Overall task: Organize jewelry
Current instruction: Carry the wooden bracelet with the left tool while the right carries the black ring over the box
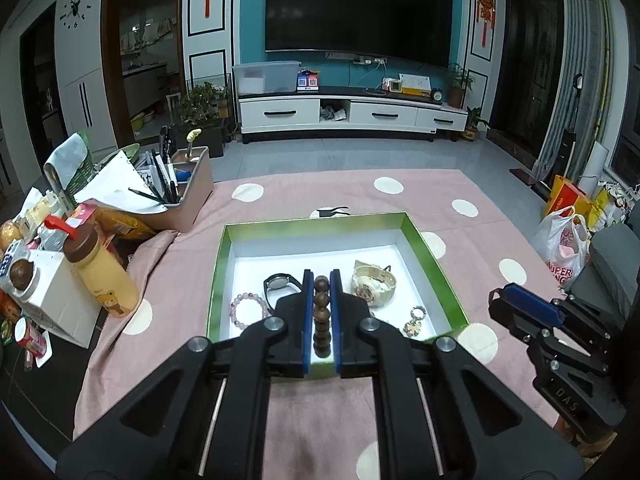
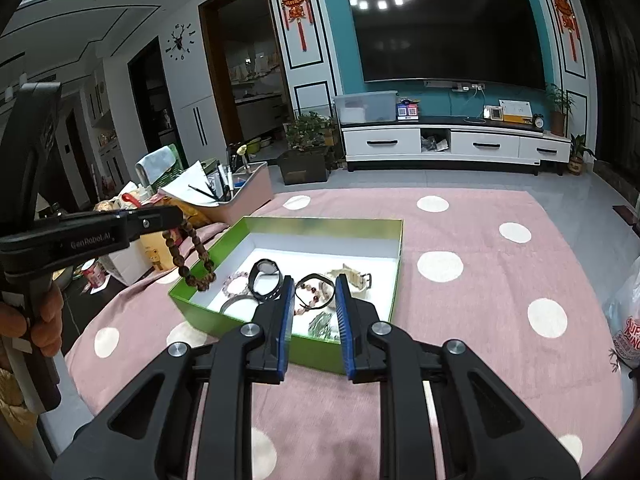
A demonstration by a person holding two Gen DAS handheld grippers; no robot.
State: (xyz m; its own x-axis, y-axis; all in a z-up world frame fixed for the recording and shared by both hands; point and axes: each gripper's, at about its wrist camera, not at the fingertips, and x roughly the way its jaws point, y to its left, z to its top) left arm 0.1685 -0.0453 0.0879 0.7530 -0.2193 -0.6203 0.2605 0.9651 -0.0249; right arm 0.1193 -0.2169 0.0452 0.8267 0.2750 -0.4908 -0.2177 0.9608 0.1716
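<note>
A green box (image 2: 280, 225) with a white floor sits on a bench draped in a pink cloth (image 2: 460, 300) with cream dots. Inside lie a pale pink bead bracelet (image 2: 236, 282), a black watch (image 2: 265, 280), a dark bead bracelet (image 2: 316, 292) and a cream watch (image 2: 354, 278). The right tool (image 2: 313, 300) hangs over the box's near edge, its blue-padded jaws slightly apart with nothing between them. At left, a hand (image 2: 44, 320) holds the left tool (image 2: 176, 214), from whose tip a loop of brown wooden beads (image 2: 196, 258) dangles above the box's left corner.

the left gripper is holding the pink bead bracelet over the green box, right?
No: the left gripper holds the brown wooden bead bracelet, as both wrist views show. The pink bracelet lies in the green box.
</note>
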